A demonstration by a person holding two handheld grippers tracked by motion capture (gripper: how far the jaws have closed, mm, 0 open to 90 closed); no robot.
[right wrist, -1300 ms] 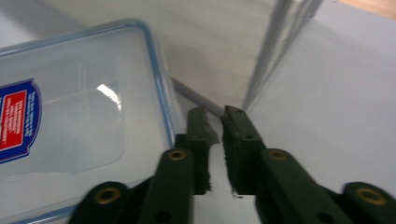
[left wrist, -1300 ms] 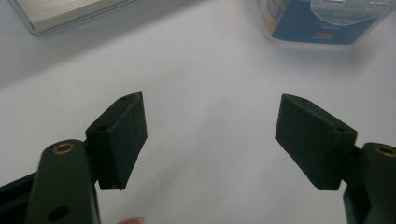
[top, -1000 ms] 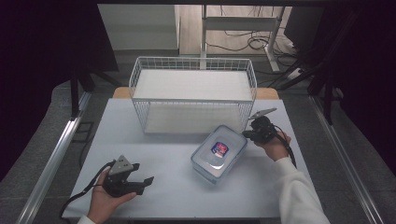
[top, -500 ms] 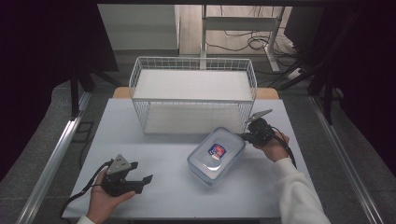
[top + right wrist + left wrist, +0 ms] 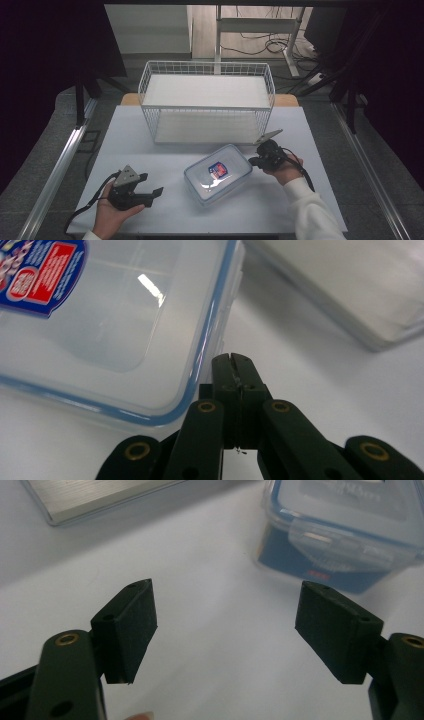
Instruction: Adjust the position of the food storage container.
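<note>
A clear plastic food box (image 5: 217, 173) with a blue-rimmed lid and a red and blue label lies flat on the white table (image 5: 300, 135), turned at an angle. My right gripper (image 5: 252, 161) is shut with nothing between its jaws, and its tip rests against the box's right end. In the right gripper view the closed tip (image 5: 234, 360) sits beside the lid's blue edge (image 5: 200, 355). My left gripper (image 5: 153, 183) is held open near the table's front left, pointing at the box. Its wide-apart pads (image 5: 130, 625) frame bare table, with the box (image 5: 345, 535) ahead and to the right.
A white wire basket (image 5: 207, 63) with a shelf stands at the back middle of the table, just behind the box. Its base edge (image 5: 345, 285) runs close past the right gripper. Metal rails flank the table on both sides.
The box has slid left and toward the front of the table, and my shut right gripper has moved along with it at its end. The left gripper has hardly moved.
</note>
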